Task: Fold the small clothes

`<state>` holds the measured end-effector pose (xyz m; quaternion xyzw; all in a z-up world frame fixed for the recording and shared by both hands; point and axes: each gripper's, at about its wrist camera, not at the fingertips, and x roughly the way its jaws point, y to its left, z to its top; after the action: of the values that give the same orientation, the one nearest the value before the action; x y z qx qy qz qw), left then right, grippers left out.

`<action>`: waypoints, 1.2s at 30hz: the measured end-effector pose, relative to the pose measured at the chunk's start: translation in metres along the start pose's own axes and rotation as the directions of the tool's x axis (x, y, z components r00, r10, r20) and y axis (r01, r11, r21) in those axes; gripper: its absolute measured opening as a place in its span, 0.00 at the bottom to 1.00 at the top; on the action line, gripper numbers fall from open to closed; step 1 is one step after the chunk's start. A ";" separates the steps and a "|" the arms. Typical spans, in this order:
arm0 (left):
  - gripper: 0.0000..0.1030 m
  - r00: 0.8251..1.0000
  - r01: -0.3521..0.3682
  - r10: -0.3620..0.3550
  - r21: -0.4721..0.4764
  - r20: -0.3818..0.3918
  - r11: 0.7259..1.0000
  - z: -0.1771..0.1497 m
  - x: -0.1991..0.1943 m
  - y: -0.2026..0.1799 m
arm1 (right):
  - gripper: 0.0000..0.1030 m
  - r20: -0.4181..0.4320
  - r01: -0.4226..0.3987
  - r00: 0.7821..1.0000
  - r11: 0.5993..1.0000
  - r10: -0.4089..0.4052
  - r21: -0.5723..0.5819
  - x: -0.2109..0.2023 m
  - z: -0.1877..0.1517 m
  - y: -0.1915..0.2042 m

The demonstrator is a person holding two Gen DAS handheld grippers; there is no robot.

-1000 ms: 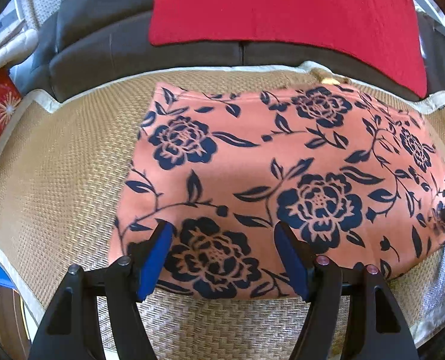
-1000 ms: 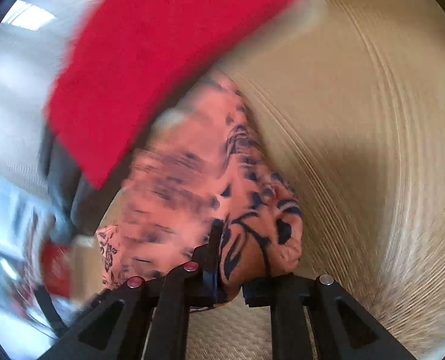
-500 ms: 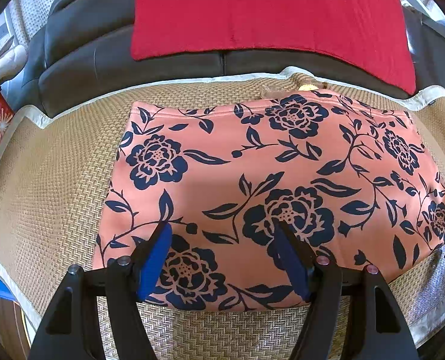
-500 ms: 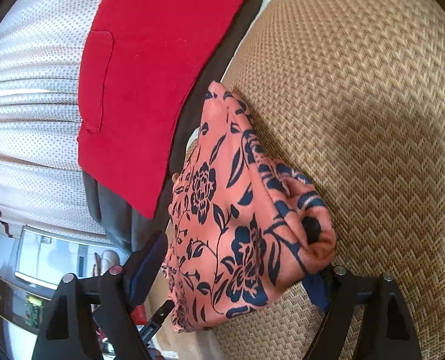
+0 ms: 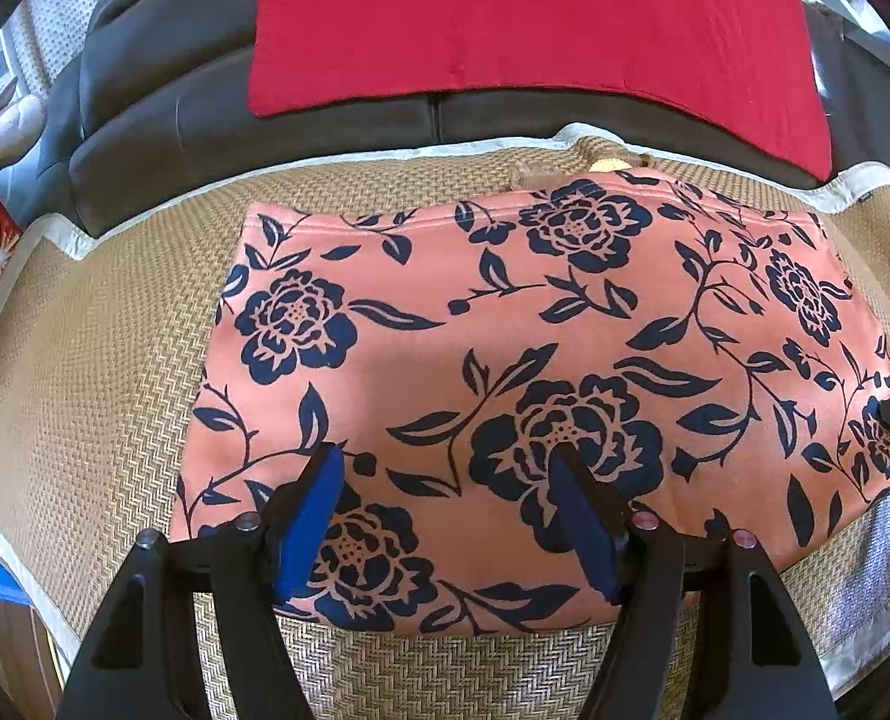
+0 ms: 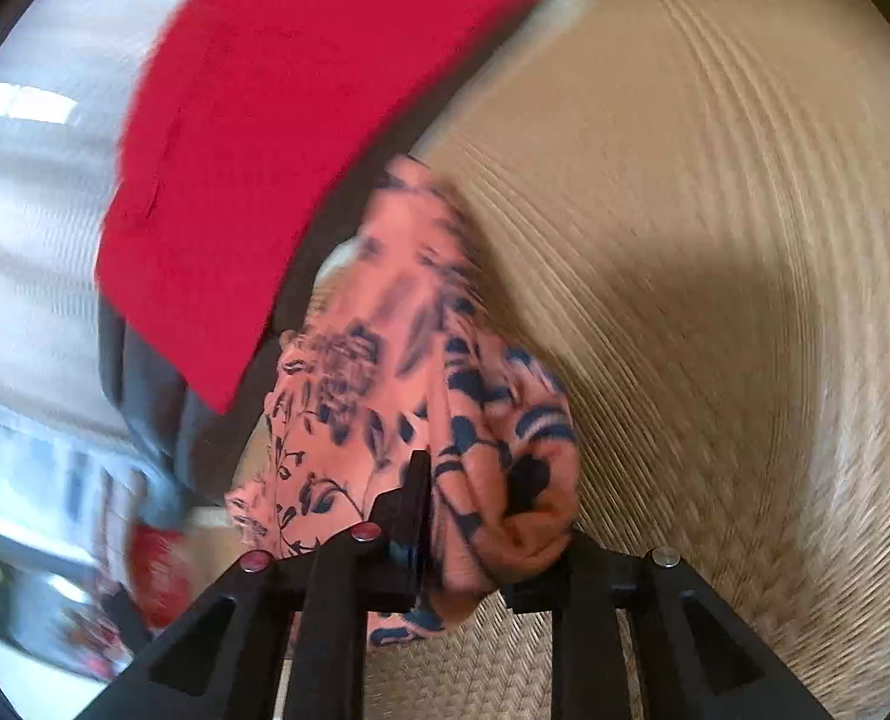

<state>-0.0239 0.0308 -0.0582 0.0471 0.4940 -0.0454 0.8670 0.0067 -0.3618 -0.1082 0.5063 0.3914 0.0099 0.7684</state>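
Garment: salmon-pink cloth with navy flower print (image 5: 505, 360) lay flat on woven straw mat (image 5: 85, 390).
Left hand-held gripper (image 5: 445, 510): released, jaws apart over near edge.
Right hand-held gripper (image 6: 481, 534): just closing, clenched on bunched corner.

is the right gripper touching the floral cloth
Touching. In the right wrist view, the right gripper has just been closing, and its fingers pinch a bunched corner of the floral cloth between them, despite the blur.
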 end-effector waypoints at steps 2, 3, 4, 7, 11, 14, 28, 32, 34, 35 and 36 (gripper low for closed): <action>0.69 1.000 -0.001 0.001 0.006 0.002 1.000 0.001 0.000 -0.001 | 0.66 0.019 -0.059 0.998 0.997 0.058 0.041 -0.003 -0.002 -0.007; 0.69 1.000 0.002 -0.002 0.008 0.000 1.000 0.002 0.001 -0.002 | 0.82 0.042 -0.103 0.994 0.994 0.101 0.046 -0.008 -0.003 -0.005; 0.69 1.000 0.003 -0.003 0.008 -0.002 1.000 0.002 0.001 -0.002 | 0.85 0.055 -0.119 0.992 0.992 0.116 0.045 -0.011 -0.003 -0.003; 0.69 1.000 0.014 -0.014 0.005 -0.006 1.000 0.004 0.003 -0.007 | 0.84 0.026 -0.125 0.992 0.992 0.125 0.020 -0.004 0.002 0.006; 0.69 1.000 0.022 -0.022 0.029 0.005 0.999 0.008 0.002 -0.017 | 0.75 0.029 -0.128 0.991 0.992 0.128 0.008 0.004 0.004 0.014; 0.69 0.999 0.034 -0.034 0.028 -0.004 0.999 0.012 0.007 -0.022 | 0.47 0.030 -0.096 0.995 0.995 0.096 -0.007 0.009 0.013 0.019; 0.80 0.999 0.024 -0.023 0.031 -0.047 0.999 0.019 0.038 -0.031 | 0.17 0.047 0.038 0.998 0.989 -0.031 -0.142 0.014 0.007 0.043; 0.81 0.999 0.022 -0.021 0.028 -0.041 0.999 0.018 0.038 -0.029 | 0.18 0.028 -0.030 0.999 0.998 0.032 -0.056 0.021 0.008 0.025; 0.81 0.999 0.022 -0.021 0.024 -0.041 0.999 0.018 0.038 -0.028 | 0.19 0.018 -0.057 0.998 0.998 0.057 -0.031 0.025 0.009 0.024; 0.81 0.999 0.023 -0.022 0.025 -0.040 0.999 0.018 0.038 -0.027 | 0.19 0.016 -0.063 0.998 0.998 0.064 -0.026 0.026 0.010 0.024; 0.81 0.999 0.022 -0.021 0.024 -0.040 0.999 0.018 0.039 -0.028 | 0.19 0.011 -0.073 0.997 0.997 0.073 -0.020 0.028 0.011 0.022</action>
<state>0.0080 -0.0001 -0.0836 0.0531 0.5111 -0.0600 0.8557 0.0411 -0.3485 -0.1057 0.5128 0.3678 0.0388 0.7748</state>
